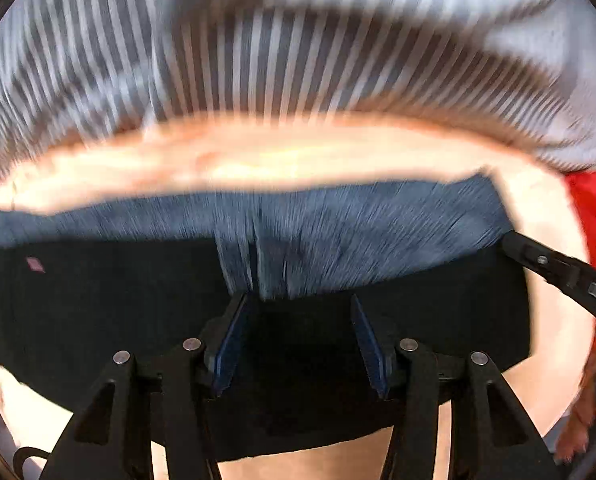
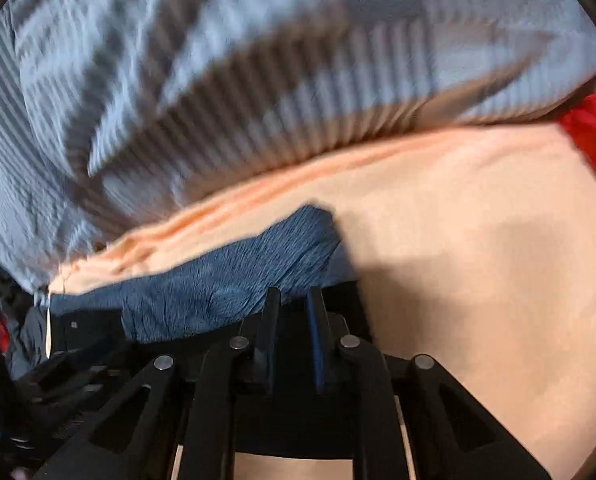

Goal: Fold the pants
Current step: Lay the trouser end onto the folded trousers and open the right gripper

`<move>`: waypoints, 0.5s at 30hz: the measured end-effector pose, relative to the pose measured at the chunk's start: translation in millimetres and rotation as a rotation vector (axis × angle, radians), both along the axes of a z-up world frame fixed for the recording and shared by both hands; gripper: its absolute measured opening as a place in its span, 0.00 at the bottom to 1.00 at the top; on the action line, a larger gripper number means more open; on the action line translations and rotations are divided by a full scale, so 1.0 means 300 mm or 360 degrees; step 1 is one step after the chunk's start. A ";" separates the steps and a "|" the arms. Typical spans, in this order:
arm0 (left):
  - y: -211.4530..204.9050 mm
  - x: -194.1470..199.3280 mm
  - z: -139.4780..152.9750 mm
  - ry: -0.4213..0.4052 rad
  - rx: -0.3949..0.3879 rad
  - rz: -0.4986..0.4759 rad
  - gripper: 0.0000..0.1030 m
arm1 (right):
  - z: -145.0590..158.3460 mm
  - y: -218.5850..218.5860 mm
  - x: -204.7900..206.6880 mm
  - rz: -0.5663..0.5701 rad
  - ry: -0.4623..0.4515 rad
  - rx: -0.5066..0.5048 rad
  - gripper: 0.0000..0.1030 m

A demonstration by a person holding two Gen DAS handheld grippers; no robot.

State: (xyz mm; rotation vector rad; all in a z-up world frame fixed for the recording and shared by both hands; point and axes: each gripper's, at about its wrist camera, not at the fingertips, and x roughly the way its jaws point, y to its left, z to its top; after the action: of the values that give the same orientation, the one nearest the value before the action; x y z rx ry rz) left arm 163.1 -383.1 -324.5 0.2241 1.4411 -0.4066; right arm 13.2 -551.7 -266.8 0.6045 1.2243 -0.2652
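Note:
The pants lie on a peach sheet (image 1: 258, 160): a dark black layer (image 1: 98, 312) in front with a blue denim-like layer (image 1: 337, 232) behind it. My left gripper (image 1: 298, 308) is open, its blue-padded fingers spread over the black fabric near the blue edge. The right gripper's finger (image 1: 545, 264) reaches in at the pants' right edge. In the right wrist view the blue fabric (image 2: 226, 272) and black fabric (image 2: 94, 332) lie left of my right gripper (image 2: 294, 300), whose jaws stand narrow at the pants' corner; a grip on cloth is not clear.
A blue-and-white striped bedcover (image 1: 278, 48) is bunched behind the pants, also in the right wrist view (image 2: 178, 80). A red cloth (image 1: 593, 208) lies at the right edge. Peach sheet (image 2: 477, 260) spreads right of the pants.

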 end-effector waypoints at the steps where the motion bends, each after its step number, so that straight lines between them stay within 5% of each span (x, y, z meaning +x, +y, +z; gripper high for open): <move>1: 0.019 -0.010 -0.046 0.0058 0.0015 0.0035 0.54 | -0.040 0.029 -0.003 0.0052 0.0055 0.0006 0.14; 4: 0.082 -0.015 -0.065 0.0057 -0.0039 0.0167 0.73 | -0.057 0.053 -0.027 0.0071 -0.0011 -0.0038 0.14; 15: 0.122 -0.044 -0.009 0.0044 0.0030 0.0237 0.73 | -0.061 0.035 -0.021 0.0125 0.0028 0.0057 0.14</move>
State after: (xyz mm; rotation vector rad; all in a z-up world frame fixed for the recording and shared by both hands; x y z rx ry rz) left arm 149.8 -346.6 -327.2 0.1258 1.4788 -0.2757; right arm 6.8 -541.1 -285.0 0.5843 1.2689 -0.1832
